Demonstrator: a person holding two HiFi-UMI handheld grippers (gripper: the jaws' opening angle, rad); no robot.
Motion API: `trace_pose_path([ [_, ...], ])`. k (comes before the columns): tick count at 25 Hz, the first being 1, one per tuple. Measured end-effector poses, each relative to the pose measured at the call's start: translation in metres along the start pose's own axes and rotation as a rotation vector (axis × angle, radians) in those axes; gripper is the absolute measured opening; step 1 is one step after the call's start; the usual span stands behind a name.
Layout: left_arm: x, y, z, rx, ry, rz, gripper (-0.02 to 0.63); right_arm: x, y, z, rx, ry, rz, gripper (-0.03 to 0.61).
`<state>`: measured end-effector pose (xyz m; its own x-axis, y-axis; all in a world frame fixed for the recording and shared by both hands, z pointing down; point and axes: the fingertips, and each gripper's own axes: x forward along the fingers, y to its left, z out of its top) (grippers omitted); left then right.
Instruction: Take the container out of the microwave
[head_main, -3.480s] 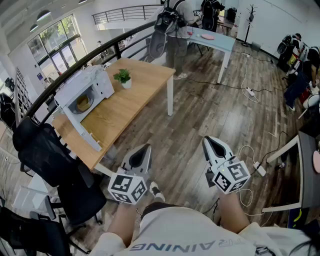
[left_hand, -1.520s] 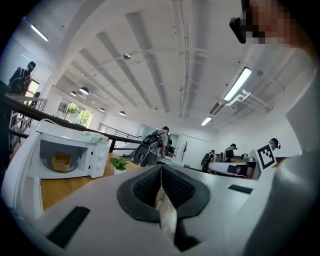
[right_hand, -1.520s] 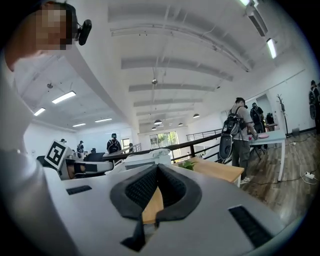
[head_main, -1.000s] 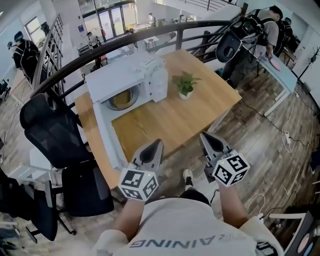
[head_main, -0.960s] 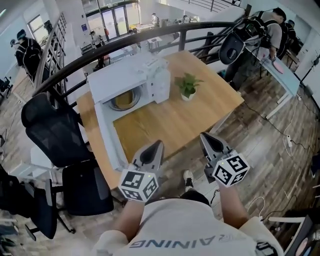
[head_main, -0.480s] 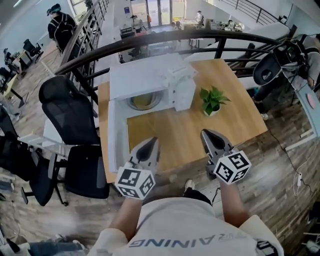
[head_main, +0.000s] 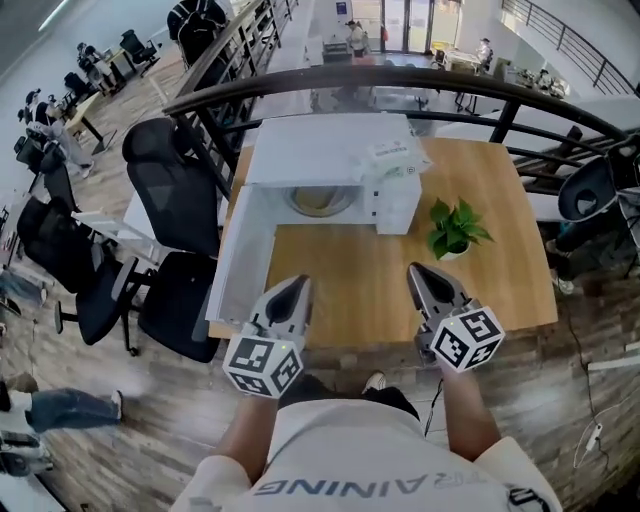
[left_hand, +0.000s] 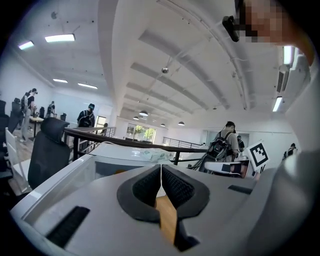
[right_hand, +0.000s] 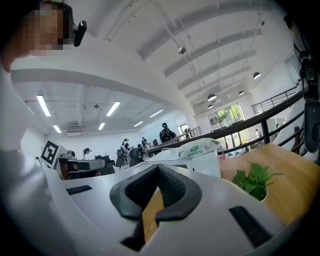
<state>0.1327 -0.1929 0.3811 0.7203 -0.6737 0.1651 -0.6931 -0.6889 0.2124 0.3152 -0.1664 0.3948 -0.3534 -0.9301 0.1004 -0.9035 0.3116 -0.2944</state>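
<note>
A white microwave (head_main: 330, 152) stands at the far side of a wooden table (head_main: 370, 275), its door (head_main: 243, 255) swung open to the left. Inside its cavity sits a round container (head_main: 320, 200) with something yellowish in it. My left gripper (head_main: 294, 288) hangs shut at the table's near edge, just right of the open door, with nothing held. The right gripper (head_main: 424, 273) is shut and empty too, over the table's near right part. In the left gripper view the jaw tips (left_hand: 161, 167) meet before the microwave (left_hand: 125, 160); in the right gripper view the tips (right_hand: 158, 167) meet as well.
A small potted plant (head_main: 453, 230) stands right of the microwave, and a white packet (head_main: 395, 156) lies on its top. Black office chairs (head_main: 175, 190) crowd the table's left side. A dark railing (head_main: 400, 85) runs behind the table. People stand in the background.
The view has swung left so the table and microwave now lie straight ahead. Both grippers stay shut, and have come over the table's near edge.
</note>
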Motion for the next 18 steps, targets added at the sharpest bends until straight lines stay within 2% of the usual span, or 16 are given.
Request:
trace_pose_path([
  [5,-0.009,0.015,-0.012,-0.029,-0.002,0.102,0.037,0.023,0.0,-0.021,0.04,0.056,0.073,0.02],
  [9,-0.011,0.029,-0.019,-0.054,-0.01,0.134,0.037,0.048,0.009,-0.032,0.036,0.102,0.111,0.02],
  [18,-0.011,0.074,-0.03,-0.064,-0.012,0.165,0.037,0.149,0.007,-0.085,0.205,0.227,0.078,0.02],
])
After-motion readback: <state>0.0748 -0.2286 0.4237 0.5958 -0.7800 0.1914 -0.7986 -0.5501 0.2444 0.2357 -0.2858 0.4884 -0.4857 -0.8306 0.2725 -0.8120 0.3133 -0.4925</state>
